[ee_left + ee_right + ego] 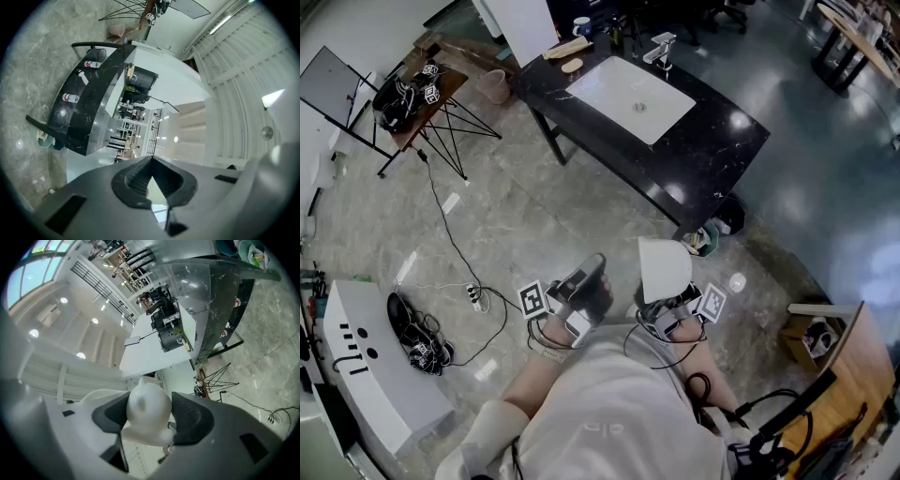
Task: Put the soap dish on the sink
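In the lower middle of the head view, the person holds both tools close to the body, above a grey marbled floor (pixel 516 216). The right claw (pixel 149 417) is clamped on the white soap dish (pixel 146 409). In the right gripper view its two dark ribbed pads press against either side of the dish's rounded body, which fills the gap between them. From above, the dish shows as a pale curved shape at the tip of that tool, right of centre. The left claw (pixel 151 165) is closed with nothing in it. Its pads meet at the tips and leave only a thin wedge of light behind them.

The sink (pixel 609 84), a white rectangular basin, sits in a black veined surface (pixel 712 150) in the upper middle of the frame, well apart from the soap dish. A chrome faucet (pixel 660 47) stands at the basin's far edge, and pale wooden pieces (pixel 567 49) lie near the surface's upper left corner. At upper left a tripod stand (pixel 455 122) carries dark gear with marker cubes. A black cable (pixel 450 230) runs from there down the floor to a power strip (pixel 475 298), just left of the left claw.
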Motion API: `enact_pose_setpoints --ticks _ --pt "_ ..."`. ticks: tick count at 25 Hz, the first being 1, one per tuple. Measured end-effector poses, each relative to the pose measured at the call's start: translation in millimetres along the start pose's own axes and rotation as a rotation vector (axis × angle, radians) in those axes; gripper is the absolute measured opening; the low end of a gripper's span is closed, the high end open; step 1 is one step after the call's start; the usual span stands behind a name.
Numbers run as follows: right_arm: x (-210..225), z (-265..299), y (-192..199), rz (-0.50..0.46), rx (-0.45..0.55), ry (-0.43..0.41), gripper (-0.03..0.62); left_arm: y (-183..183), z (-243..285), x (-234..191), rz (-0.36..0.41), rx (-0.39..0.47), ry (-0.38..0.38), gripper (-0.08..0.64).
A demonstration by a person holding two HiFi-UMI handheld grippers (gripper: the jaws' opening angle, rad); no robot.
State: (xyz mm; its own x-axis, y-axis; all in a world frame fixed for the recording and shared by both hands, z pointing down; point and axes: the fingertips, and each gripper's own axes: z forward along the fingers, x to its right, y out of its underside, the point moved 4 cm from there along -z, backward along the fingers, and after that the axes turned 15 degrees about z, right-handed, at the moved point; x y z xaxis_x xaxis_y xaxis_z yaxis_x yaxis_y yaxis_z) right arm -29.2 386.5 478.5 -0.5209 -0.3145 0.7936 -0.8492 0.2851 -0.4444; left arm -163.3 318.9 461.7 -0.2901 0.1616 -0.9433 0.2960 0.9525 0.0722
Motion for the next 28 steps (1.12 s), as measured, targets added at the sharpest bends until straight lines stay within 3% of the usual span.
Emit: enact_pose_setpoints --ticks 6,16,28 --pt "-7.5 -18.2 -10.5 0.0 0.002 -0.003 0.278 20.2 2.5 -5.7 0.0 0.003 -0.01 0.006" --pt "-12.4 -25.7 -11.6 -0.006 -0.001 -0.018 0.278 23.5 5.4 -7.2 0.009 0.001 -0.008 0.006" --pt "-8.7 -3.5 -26.0 -0.035 0.011 -0.011 0.278 -3.4 22.3 -16.9 -0.008 -0.015 0.009 0.006"
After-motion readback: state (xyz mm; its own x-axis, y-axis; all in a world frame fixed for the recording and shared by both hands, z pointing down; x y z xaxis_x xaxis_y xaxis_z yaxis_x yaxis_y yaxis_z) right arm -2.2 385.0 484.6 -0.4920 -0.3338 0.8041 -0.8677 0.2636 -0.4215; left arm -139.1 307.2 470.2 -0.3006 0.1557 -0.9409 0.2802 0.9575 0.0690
